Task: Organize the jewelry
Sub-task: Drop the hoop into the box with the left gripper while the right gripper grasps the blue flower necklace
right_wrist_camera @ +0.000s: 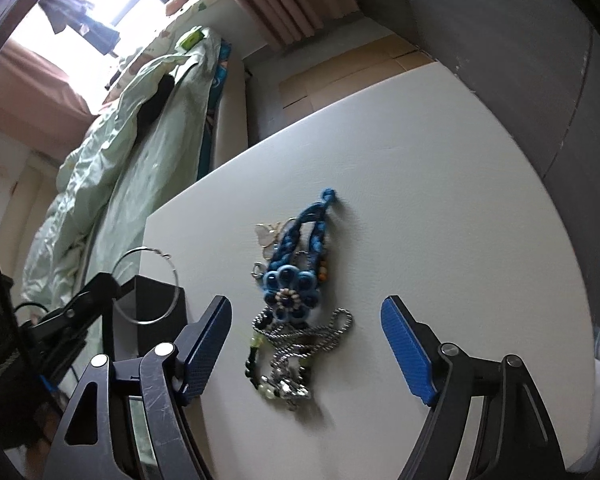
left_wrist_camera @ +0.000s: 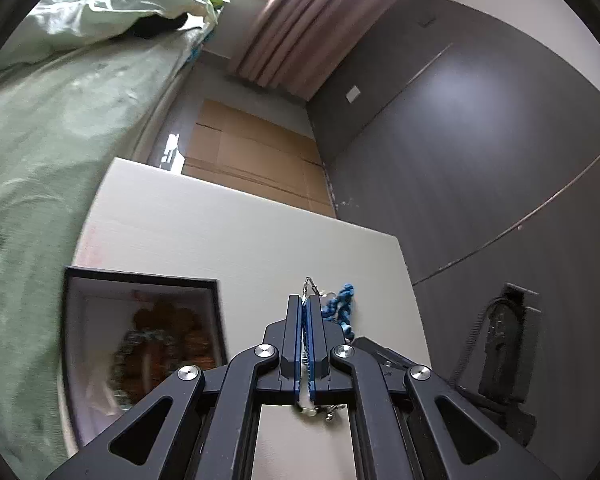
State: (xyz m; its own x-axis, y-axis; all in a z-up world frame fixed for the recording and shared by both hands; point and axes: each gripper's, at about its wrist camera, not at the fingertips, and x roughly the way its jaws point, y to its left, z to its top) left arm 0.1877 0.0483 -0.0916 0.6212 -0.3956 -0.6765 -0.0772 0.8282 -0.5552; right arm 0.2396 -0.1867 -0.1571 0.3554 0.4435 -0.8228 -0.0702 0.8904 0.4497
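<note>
Blue braided bracelet (right_wrist_camera: 290, 276) with a beaded flower sits mid-surface (right_wrist_camera: 440, 208), tangled with a silver chain (right_wrist_camera: 300, 336) and green beads, right between the wide-apart pads of the right claw (right_wrist_camera: 306, 344). The left claw (right_wrist_camera: 108, 280), pinched tight on a thin wire hoop (right_wrist_camera: 146, 286), hangs left of the pile. Only the left wrist view looks into the dark-rimmed box (left_wrist_camera: 140, 276) holding blurry brown beads.

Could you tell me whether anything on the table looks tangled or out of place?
Yes: the jewelry pile on the white table is a tangle, with a silver chain knotted around the blue braided flower piece and beads rather than laid out separately.
</note>
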